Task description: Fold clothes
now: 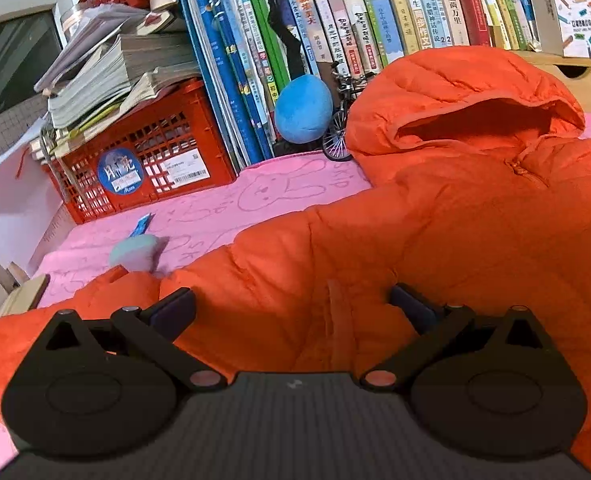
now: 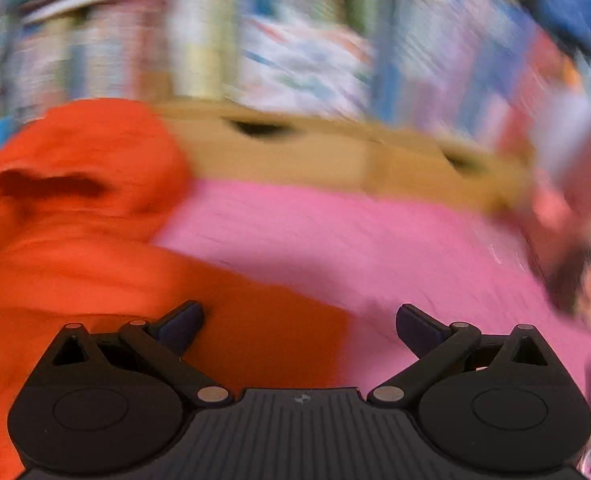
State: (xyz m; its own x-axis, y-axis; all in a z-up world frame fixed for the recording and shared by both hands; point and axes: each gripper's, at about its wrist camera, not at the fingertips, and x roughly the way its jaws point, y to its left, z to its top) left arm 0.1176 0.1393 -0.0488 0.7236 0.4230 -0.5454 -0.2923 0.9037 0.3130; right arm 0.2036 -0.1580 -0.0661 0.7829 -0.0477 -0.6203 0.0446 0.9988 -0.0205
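Orange jacket (image 1: 435,220) spread on pink blanket (image 1: 223,204); both grippers agape.

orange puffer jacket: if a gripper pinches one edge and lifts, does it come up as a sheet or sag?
Probably sags: the jacket lies in soft quilted folds on the pink blanket, so only the pinched part should rise first. Likely light for its bulk, since it looks puffy. The shell seems smooth, so it may slip from the open left gripper unless pinched deep.

Behind the pink bunny-print blanket (image 1: 215,216) sat a red crate (image 1: 143,160) stacked with magazines (image 1: 111,68), next to a packed row of books (image 1: 375,20), a blue plush ball (image 1: 303,109), a tiny model bicycle (image 1: 341,128) and a wooden box (image 2: 335,156).
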